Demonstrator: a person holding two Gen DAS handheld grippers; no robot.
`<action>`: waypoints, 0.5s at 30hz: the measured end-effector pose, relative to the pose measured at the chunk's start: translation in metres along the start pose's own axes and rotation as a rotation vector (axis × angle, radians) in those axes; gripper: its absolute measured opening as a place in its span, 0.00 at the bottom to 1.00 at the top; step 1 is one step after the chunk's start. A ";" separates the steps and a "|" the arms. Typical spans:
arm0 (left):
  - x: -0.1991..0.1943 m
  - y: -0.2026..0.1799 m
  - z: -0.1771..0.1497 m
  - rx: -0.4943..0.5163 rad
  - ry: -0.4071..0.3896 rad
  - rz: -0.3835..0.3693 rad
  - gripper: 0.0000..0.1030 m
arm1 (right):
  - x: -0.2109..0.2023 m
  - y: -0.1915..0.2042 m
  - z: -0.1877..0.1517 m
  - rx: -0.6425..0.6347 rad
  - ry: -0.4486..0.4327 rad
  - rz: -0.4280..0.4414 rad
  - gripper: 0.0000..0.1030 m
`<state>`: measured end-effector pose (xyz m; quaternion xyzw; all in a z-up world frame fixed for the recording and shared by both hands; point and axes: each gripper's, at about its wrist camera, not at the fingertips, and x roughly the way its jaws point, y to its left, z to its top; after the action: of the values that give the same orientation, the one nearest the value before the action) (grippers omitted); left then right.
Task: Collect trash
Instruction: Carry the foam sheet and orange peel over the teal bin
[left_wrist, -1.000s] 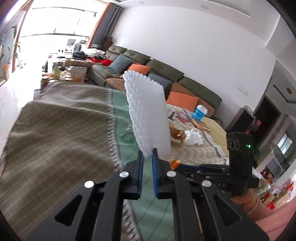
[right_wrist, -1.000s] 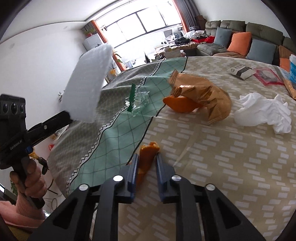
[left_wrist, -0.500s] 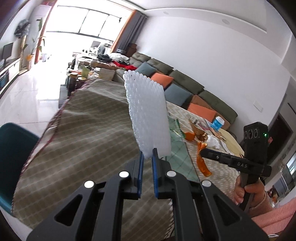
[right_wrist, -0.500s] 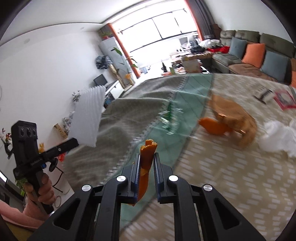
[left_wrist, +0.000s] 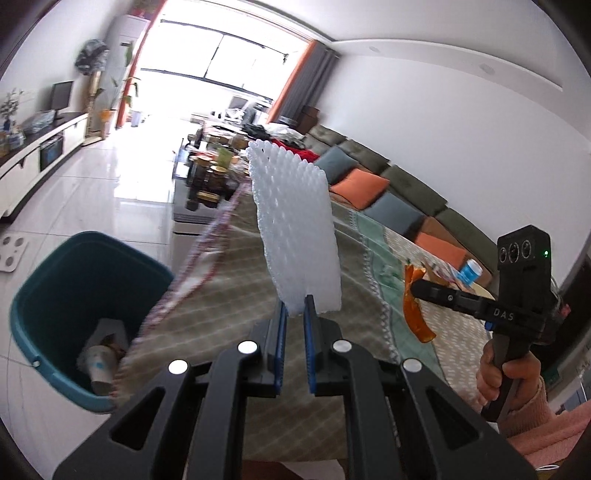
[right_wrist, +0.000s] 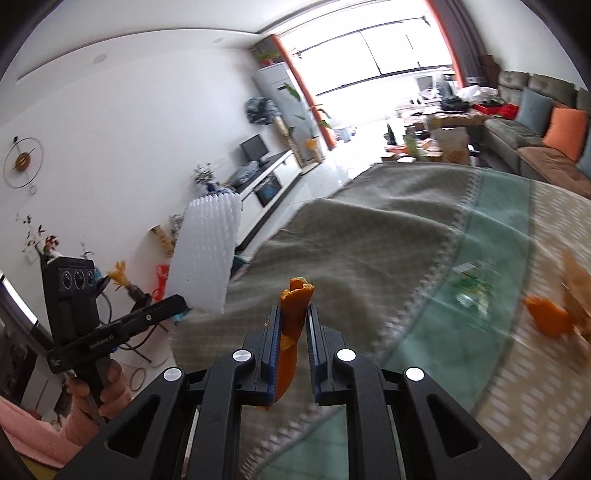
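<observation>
Carrying step: left tool pinched shut on white foam netting, right tool clamped on orange peel. Next: reach over teal bin at eight o'clock, release.

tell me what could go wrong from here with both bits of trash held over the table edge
1. The left gripper pinches only the bottom edge of the tall white foam sheet, so it could slip free short of the teal bin.
2. The orange peel in the right gripper hangs low and might snag the tablecloth.
</observation>
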<state>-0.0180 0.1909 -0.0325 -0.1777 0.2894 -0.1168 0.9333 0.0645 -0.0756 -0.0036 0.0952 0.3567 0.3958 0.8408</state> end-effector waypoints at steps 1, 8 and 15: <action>-0.004 0.004 0.000 -0.007 -0.006 0.012 0.10 | 0.005 0.005 0.003 -0.010 0.005 0.014 0.13; -0.030 0.035 -0.003 -0.052 -0.036 0.099 0.10 | 0.038 0.034 0.016 -0.071 0.033 0.084 0.13; -0.048 0.058 -0.004 -0.094 -0.056 0.176 0.10 | 0.066 0.058 0.029 -0.130 0.057 0.136 0.13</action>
<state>-0.0526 0.2579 -0.0344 -0.1986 0.2826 -0.0156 0.9383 0.0777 0.0156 0.0083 0.0533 0.3467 0.4768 0.8060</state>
